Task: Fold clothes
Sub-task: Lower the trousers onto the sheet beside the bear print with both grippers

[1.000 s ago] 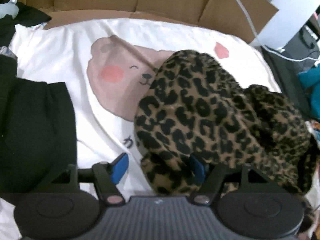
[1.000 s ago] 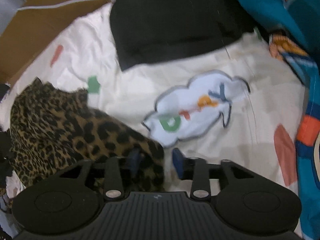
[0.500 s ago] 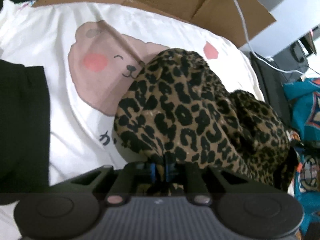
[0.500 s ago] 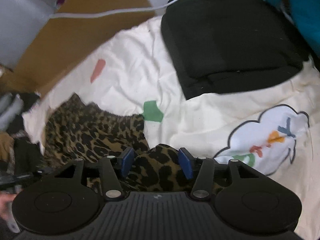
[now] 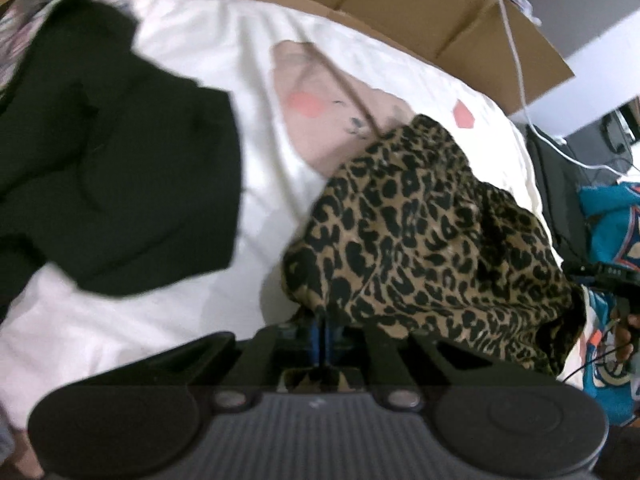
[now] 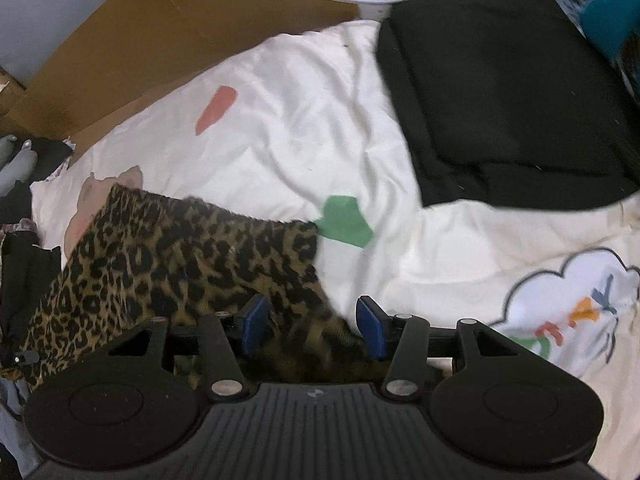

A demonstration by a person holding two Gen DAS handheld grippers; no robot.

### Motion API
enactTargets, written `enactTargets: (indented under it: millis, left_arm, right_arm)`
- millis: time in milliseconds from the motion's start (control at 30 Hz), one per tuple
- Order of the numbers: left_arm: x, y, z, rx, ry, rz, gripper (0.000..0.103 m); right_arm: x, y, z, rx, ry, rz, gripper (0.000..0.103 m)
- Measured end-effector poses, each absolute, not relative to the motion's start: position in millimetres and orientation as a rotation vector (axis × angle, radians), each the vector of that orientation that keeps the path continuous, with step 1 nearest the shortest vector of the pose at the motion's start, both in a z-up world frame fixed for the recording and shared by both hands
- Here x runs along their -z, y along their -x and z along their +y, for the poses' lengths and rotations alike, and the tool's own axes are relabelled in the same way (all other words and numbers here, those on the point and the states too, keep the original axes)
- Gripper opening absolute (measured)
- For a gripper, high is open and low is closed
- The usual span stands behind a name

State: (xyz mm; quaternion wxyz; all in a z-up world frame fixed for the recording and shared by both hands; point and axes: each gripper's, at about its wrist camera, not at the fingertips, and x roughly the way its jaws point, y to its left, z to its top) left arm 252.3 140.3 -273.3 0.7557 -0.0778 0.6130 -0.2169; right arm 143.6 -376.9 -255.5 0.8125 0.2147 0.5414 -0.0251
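Left gripper (image 5: 323, 336) clenched on an edge of the leopard-print garment (image 5: 432, 240), blue pads pressed together with the fabric pinched between them at lower centre of the left wrist view; jaws had just been closing. Garment bunched up from the pads toward centre right of that frame, draped over the white printed sheet (image 5: 248, 80) and covering part of a pink bear print (image 5: 320, 112). Black clothing (image 5: 112, 184) heaped at left on the sheet, brown cardboard (image 5: 400, 4) along the top edge.

Right gripper (image 6: 312, 326) parted, its 2 blue pads (image 6: 372, 326) standing apart with leopard fabric lying between them; pads not seen pressing on it. Folded black garment (image 6: 504, 100) at upper right of the right wrist view, green patch (image 6: 346, 222) on the sheet touching the leopard cloth's edge, cloud print (image 6: 568, 312) at lower right.
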Motion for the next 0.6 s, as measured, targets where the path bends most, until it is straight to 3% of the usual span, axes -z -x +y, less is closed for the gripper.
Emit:
enactTargets:
  millis: [433,600]
  left_arm:
    - [266,-240,173,0.4,0.172,1.343,0.004]
    - [255,-243,164,0.382,0.109,1.301,0.013]
  right_arm:
    - [269,-174,-338,0.022,-0.321,1.18,0.056]
    - [285,-173,-340,0.048,-0.297,1.221,0.056]
